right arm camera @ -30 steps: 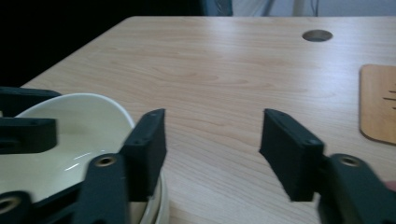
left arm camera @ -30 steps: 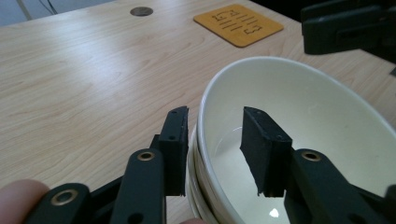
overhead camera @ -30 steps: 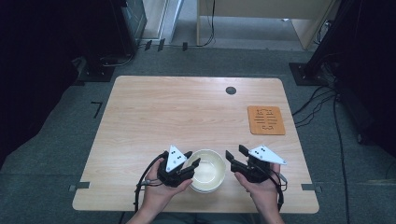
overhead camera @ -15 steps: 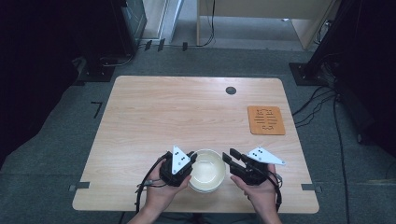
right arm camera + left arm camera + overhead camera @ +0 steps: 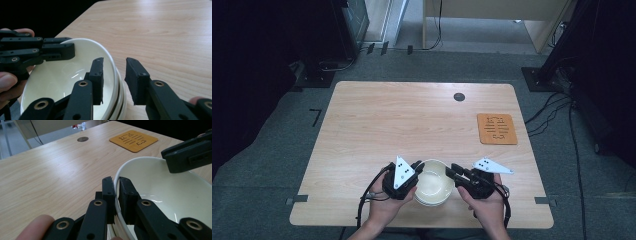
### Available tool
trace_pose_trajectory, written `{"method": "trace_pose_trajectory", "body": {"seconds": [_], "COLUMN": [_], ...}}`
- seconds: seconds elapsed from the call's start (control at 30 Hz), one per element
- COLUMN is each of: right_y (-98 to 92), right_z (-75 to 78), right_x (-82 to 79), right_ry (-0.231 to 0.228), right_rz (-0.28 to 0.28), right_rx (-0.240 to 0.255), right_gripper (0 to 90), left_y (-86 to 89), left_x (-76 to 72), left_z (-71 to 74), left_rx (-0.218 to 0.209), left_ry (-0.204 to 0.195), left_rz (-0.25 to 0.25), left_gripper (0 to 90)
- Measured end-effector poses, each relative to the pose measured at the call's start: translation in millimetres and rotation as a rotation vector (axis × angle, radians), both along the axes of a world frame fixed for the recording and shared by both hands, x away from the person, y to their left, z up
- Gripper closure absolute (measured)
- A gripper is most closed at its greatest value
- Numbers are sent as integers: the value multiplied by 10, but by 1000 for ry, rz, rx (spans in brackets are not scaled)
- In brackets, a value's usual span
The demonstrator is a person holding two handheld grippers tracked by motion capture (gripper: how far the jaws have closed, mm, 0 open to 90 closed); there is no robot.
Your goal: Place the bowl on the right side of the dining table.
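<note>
left tongs [image 5: 415, 167] are clamping the near-left rim of the top bowl [image 5: 432, 181], one jaw outside the wall and one inside, as the left gripper view [image 5: 115, 191] shows. a second ago they were sitting beside the rim with a gap; now they are pinching it. right tongs [image 5: 452, 170] are straddling the opposite rim with the jaws narrowing, having just been closing; in the right gripper view [image 5: 113, 72] the rim is sitting between them, inner jaw just beside the wall, outer jaw standing apart from it, so no grip there. compared with the earlier frames, both hands are staying put at the bowl and the right tongs are reaching a little further over the rim.

bowl is cream-white and glossy, sitting on top of a stack of like bowls [image 5: 120, 100], at the near edge of the desk [image 5: 412, 120], about centre, between the two hands.

desk is showing light wood grain, with a small dark round disc [image 5: 459, 97] near the far edge. an orange-brown coaster [image 5: 496, 129] is lying toward the right side, well apart from the bowls; it is carrying cut-out line marks, not readable as text. grey carpet floor [image 5: 277, 150] is surrounding the desk, black cables [image 5: 557, 107] are trailing on the right, dark equipment is standing at the far left.
</note>
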State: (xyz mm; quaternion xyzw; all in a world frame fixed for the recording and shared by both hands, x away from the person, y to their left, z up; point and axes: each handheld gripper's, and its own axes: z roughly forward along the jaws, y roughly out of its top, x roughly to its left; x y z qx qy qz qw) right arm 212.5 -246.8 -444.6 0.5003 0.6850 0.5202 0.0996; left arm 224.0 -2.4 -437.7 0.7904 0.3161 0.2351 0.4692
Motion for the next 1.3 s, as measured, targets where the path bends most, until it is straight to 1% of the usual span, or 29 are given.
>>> {"method": "trace_pose_trajectory", "body": {"seconds": [0.03, 0.07, 0.1, 0.13, 0.17, 0.23, 0.3, 0.33, 0.4, 0.43, 0.47, 0.5, 0.57, 0.6, 0.63, 0.67, 0.73, 0.8, 0.87, 0.9, 0.93, 0.97, 1.03, 1.23, 1.3], "right_y": [15, 15, 26, 41, 41, 49, 56, 60, 59, 56, 57, 58, 59, 61, 65, 65, 66, 70, 72, 80, 80, 95, 104, 165, 192], "right_z": [-4, -4, -10, -33, -33, -54, -60, -60, -59, -59, -60, -62, -63, -67, -69, -69, -70, -71, -70, -60, -60, -47, -40, -2, 12], "right_x": [0, 0, 2, 10, 10, 11, 10, 9, 9, 8, 7, 7, 6, 5, 6, 6, 6, 5, 4, -5, -5, -14, -21, -60, -70], "right_ry": [4, 4, 10, 21, 21, 24, 25, 22, 20, 18, 18, 17, 19, 20, 21, 21, 23, 23, 19, 14, 14, 19, 20, 13, 9], "right_rz": [-2, -2, -9, -20, -20, -25, -26, -31, -34, -35, -35, -35, -35, -32, -30, -30, -27, -29, -28, -30, -30, -24, -19, -17, -29], "right_rx": [-17, -17, -29, -45, -45, -50, -50, -54, -53, -53, -53, -56, -56, -56, -55, -55, -56, -64, -67, -72, -72, -70, -67, -74, -68], "right_gripper": [695, 695, 702, 737, 737, 768, 769, 768, 766, 766, 766, 766, 763, 759, 749, 749, 734, 719, 717, 726, 726, 741, 743, 770, 785], "left_y": [-1, -1, -3, -2, -2, -2, -5, -14, -35, -51, -58, -52, -50, -52, -48, -48, -23, -16, -19, -15, -15, -9, -2, 15, 13], "left_x": [-5, -5, -4, 14, 14, 21, 14, 11, 6, -3, -9, -6, -5, -11, -16, -16, -1, -11, -32, -50, -50, -56, -75, -143, -184], "left_z": [0, 0, 1, 14, 14, 27, 35, 35, 25, 8, 3, 5, 1, -6, -13, -13, -9, -8, -3, 10, 10, 20, 45, 103, 116], "left_rx": [4, 4, 6, 10, 10, 13, 18, 29, 67, 79, 82, 83, 74, 75, 64, 64, 39, 34, 31, 22, 22, 12, -8, -36, -44], "left_ry": [-5, -5, -5, 12, 12, 26, 34, 40, 40, 33, 21, 17, 15, 4, -4, -4, 4, -13, -37, -56, -56, -62, -78, -149, -187], "left_rz": [0, 0, -2, -6, -6, -5, -3, -3, 2, 4, 16, 17, 17, 20, 16, 16, 0, -3, -3, 0, 0, -1, -3, 12, 18], "left_gripper": [840, 840, 840, 838, 836, 834, 808, 808, 769, 779, 796, 820, 823, 826, 833, 834, 836, 836, 837, 837, 837, 836, 837, 836, 836]}}
